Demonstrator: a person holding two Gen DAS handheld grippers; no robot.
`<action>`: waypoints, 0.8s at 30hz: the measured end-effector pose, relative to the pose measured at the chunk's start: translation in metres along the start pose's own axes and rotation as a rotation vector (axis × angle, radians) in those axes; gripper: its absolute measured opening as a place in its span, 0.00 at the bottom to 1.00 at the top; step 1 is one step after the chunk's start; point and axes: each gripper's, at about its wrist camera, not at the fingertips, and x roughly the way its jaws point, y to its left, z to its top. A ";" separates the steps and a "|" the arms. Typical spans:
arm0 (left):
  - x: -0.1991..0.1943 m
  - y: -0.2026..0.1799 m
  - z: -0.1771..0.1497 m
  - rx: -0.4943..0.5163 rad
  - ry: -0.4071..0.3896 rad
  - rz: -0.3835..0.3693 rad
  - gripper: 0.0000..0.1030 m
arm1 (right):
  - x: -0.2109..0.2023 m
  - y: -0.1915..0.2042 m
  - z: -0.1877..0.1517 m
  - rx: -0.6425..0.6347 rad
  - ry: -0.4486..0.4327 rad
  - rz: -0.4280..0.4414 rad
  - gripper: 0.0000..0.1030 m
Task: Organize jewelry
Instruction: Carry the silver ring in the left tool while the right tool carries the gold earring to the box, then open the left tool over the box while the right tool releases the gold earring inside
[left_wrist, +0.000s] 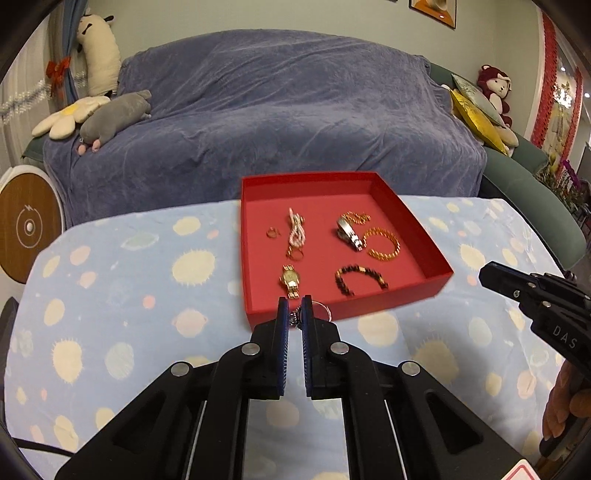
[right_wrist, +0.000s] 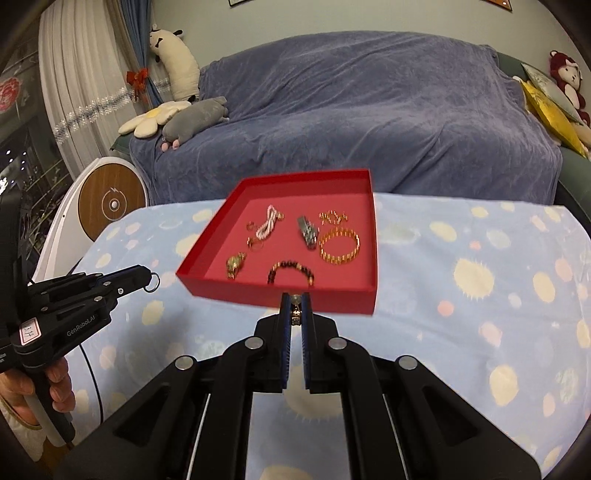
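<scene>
A red open box (left_wrist: 306, 179) (right_wrist: 258, 291) lies on the spotted blue cloth. Inside are a gold watch (left_wrist: 290, 280) (right_wrist: 235, 264), a dark bead bracelet (left_wrist: 341, 284) (right_wrist: 291, 265), a gold link bracelet (left_wrist: 380, 255) (right_wrist: 338, 260), a pink-white bead strand (left_wrist: 295, 230) and other small pieces. My left gripper (left_wrist: 295, 314) (right_wrist: 146, 275) hovers above the box's near edge, shut on a silver ring (left_wrist: 320, 309) (right_wrist: 153, 282) that hangs from its tips. My right gripper (right_wrist: 295, 302) (left_wrist: 487, 275) is shut on a small metal jewel (right_wrist: 295, 312) over the box's front wall.
The table with its spotted blue cloth (left_wrist: 129, 295) (right_wrist: 461, 314) extends left and right of the box. Behind it stands a sofa under a blue-grey cover (left_wrist: 277, 110) with plush toys at both ends. A round white-and-wood appliance (right_wrist: 110, 203) stands at the table's left.
</scene>
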 end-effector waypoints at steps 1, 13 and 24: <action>0.006 0.002 0.011 -0.005 0.006 -0.006 0.05 | 0.006 -0.002 0.013 -0.007 -0.006 0.000 0.04; 0.107 0.013 0.076 -0.062 0.044 0.051 0.05 | 0.116 -0.043 0.083 0.070 0.057 -0.028 0.04; 0.138 0.024 0.072 -0.074 0.079 0.115 0.13 | 0.149 -0.049 0.085 0.060 0.073 -0.073 0.11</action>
